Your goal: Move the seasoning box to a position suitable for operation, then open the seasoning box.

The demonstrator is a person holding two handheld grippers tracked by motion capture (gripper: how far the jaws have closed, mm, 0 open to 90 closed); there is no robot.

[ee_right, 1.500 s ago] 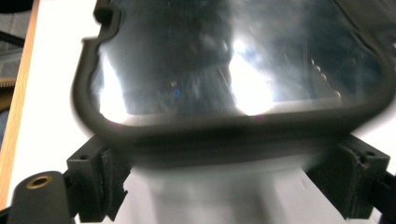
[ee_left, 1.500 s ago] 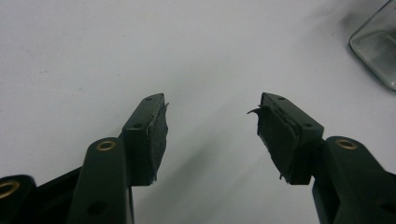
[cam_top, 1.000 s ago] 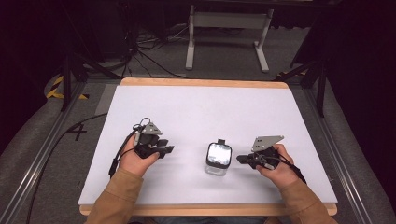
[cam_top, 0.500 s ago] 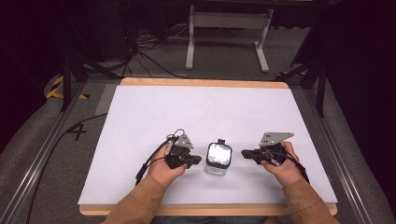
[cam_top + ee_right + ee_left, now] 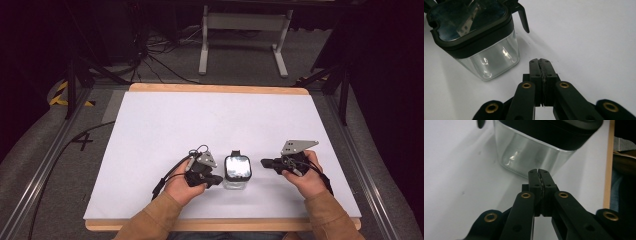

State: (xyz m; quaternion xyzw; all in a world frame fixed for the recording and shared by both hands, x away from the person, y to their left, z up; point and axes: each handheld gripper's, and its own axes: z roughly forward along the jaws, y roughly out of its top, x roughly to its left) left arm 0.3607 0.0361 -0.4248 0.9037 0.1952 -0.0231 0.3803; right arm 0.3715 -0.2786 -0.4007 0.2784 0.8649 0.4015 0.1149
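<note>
Both jaws pressed together, empty; left gripper point(image 5: 212, 180) newly moved in beside clear square black-lidded jar point(image 5: 237, 171), right gripper point(image 5: 267, 163) flanking; grasp pending.

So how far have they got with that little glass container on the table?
Barely begun. Done: both hands have drawn in, one on each side of the clear container with its dark lid. In hand: nothing; the left gripper is shut, empty, its tips near the glass wall, and the right gripper is shut, empty, beside it. Left: gripping the container and whatever follows; the lid is on.
</note>
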